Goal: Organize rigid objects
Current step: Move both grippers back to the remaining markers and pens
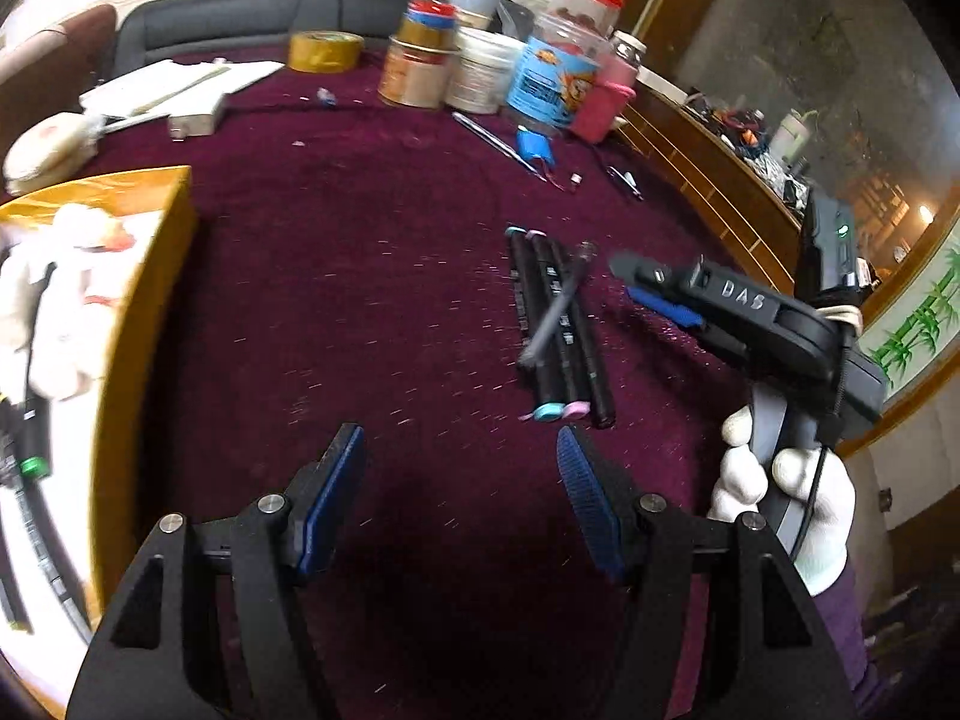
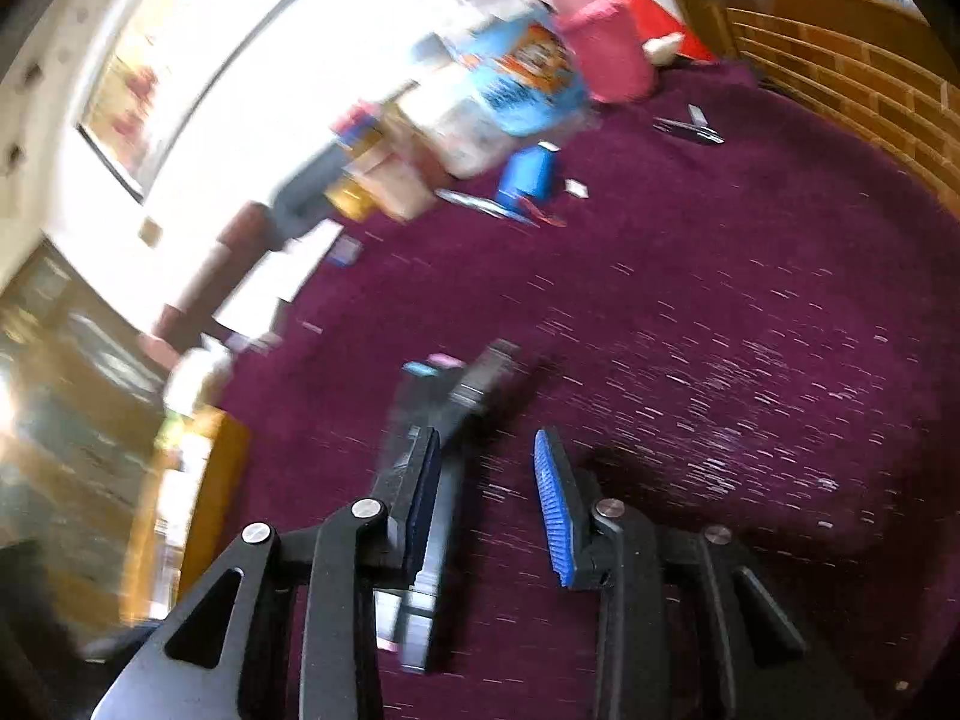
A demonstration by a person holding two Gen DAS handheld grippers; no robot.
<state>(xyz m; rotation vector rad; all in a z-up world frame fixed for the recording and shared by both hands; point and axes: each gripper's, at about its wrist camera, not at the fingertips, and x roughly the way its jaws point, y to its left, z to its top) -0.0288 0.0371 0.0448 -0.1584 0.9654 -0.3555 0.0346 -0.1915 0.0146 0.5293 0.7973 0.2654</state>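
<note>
1. A desk (image 1: 360, 276) under a dark purple, nubbly cloth carries everything
2. Near its middle lies a tight row of black markers (image 1: 561, 324) with blue and pink caps; a thin grey stick (image 1: 555, 312) rests aslant across them
3. At the far edge stand jars and tins (image 1: 480, 60) close together, a yellow tape roll (image 1: 326, 51) to their left
4. Before the jars lie a blue pack (image 1: 536, 144) with red wires and a metal pen (image 1: 495, 144)
5. At left sit a yellow box (image 1: 144, 324), white papers (image 1: 180, 84) and a white pouch (image 1: 51, 144)
</note>
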